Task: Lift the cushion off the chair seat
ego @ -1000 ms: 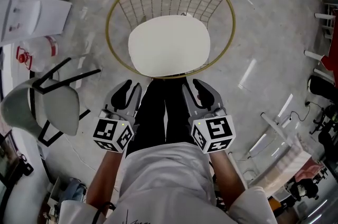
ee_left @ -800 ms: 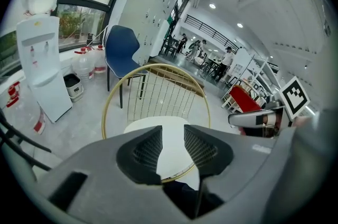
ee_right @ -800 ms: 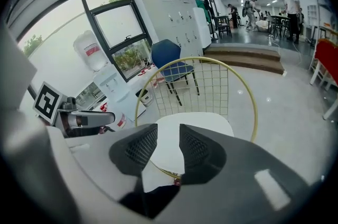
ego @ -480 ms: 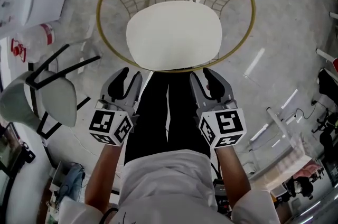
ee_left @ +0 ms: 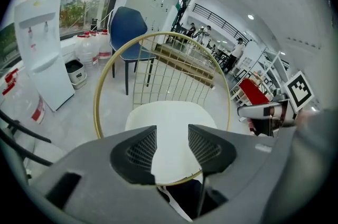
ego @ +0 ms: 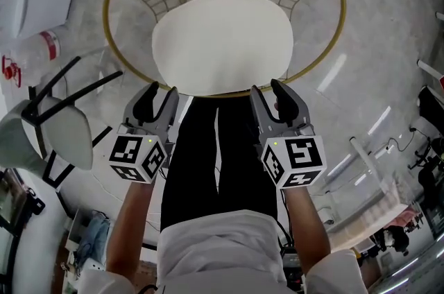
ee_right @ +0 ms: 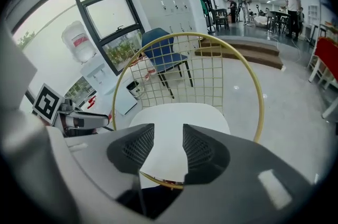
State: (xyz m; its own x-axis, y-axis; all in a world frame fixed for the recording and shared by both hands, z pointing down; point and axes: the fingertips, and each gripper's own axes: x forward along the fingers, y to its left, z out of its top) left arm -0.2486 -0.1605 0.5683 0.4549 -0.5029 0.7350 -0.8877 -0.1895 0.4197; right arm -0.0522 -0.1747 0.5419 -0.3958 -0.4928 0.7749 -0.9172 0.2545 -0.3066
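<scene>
We read no words or numbers anywhere; only wordless square markers stood on the left gripper (ego: 158, 94), at seven o'clock, and the right gripper (ego: 269, 91), at five.

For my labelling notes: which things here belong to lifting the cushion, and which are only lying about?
Job: cushion, wire chair, left gripper, right gripper (jaws just opening, nothing between them).
Lying about: grey chair, blue chair, water dispenser.

A cream-white cushion (ego: 222, 43) with a rounded outline lies flat and smooth on the seat of a chair (ego: 105, 12) that has a gold ring rim and a gold wire-grid back. Its near edge lies just ahead of the tips of the left gripper (ego: 159, 93) and the right gripper (ego: 269, 86). It spans the space between the two claws and is gripped by neither.
</scene>
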